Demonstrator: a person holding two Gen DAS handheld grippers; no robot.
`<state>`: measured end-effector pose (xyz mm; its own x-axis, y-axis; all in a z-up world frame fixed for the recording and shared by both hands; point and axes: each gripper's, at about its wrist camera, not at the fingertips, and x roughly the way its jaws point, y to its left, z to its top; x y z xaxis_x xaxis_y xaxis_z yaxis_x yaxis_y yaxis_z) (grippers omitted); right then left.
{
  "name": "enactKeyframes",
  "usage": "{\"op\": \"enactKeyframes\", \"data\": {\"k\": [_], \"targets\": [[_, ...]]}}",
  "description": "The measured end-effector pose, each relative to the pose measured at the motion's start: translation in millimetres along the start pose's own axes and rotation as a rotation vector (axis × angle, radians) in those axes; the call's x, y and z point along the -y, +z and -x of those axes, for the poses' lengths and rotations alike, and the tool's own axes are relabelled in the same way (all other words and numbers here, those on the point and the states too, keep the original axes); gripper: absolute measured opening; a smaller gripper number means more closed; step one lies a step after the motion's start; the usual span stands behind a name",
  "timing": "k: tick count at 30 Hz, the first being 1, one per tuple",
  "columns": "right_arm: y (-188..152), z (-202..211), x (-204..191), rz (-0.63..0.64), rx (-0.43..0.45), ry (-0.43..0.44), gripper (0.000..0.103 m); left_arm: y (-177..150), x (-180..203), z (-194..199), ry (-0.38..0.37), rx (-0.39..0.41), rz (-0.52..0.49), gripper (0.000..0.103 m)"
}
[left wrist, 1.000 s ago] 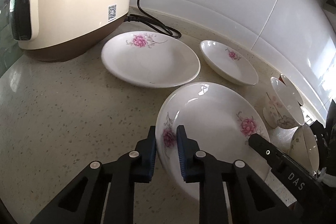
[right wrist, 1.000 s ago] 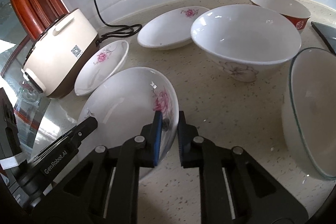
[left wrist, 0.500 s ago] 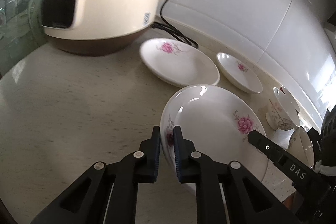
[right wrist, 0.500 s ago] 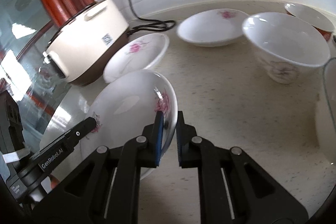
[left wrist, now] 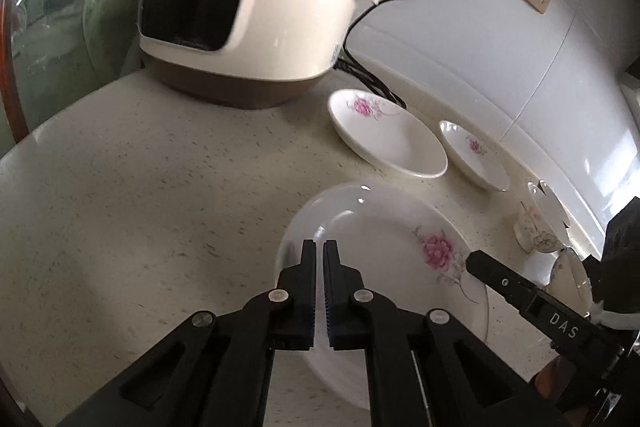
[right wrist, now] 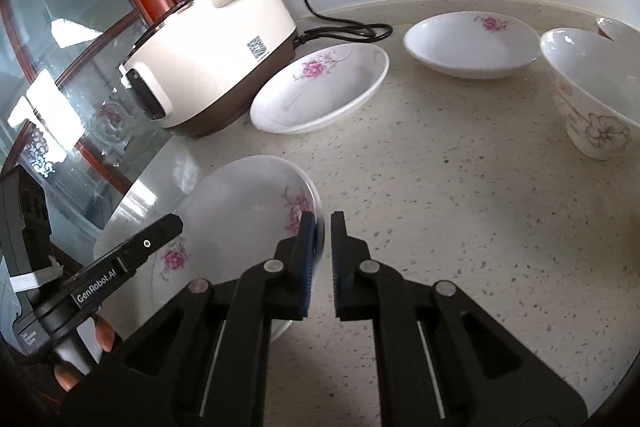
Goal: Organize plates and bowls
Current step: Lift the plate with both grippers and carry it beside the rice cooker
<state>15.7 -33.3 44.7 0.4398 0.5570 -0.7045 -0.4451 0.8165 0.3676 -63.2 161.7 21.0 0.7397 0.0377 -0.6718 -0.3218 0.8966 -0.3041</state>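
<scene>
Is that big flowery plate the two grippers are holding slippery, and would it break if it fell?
Probably both. The big plate looks glossy and glazed, so it may slide. The left gripper and right gripper each pinch only its thin rim. It looks like ceramic, stiff, and would likely chip on the hard countertop.

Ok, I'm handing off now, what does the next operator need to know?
Left claw: shut on the big flowered plate, near rim.
Right claw: shut on the same plate's opposite rim.
Medium plate sits beside the rice cooker; small plate and footed bowl sit apart on the counter.
Done: plate gripped.
Left: nothing stacked yet; place this plate, then gather the rest.
</scene>
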Motion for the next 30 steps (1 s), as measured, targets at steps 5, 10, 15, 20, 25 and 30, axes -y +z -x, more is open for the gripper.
{"op": "enactKeyframes", "data": {"k": [5, 10, 15, 20, 25, 30], "targets": [[-1, -2, -2, 0.007, -0.017, -0.002, 0.010, -4, -8, 12, -0.025, 0.011, -0.022, 0.007], [-2, -4, -4, 0.011, -0.031, -0.001, 0.010, -13, -16, 29, -0.024, 0.057, -0.048, 0.034], [-3, -6, -5, 0.016, -0.049, 0.004, 0.011, -12, -47, 43, 0.035, 0.104, 0.064, 0.080], [-4, -7, -9, 0.034, -0.057, 0.003, 0.013, -8, -38, 11, 0.032, -0.068, -0.022, 0.063], [-5, -5, -10, 0.028, -0.057, 0.012, 0.013, -17, -11, 0, -0.008, -0.094, -0.099, 0.019], [-7, -2, -17, 0.028, -0.030, 0.059, 0.012, -17, -22, 3, -0.039, -0.074, -0.019, 0.014]]}}
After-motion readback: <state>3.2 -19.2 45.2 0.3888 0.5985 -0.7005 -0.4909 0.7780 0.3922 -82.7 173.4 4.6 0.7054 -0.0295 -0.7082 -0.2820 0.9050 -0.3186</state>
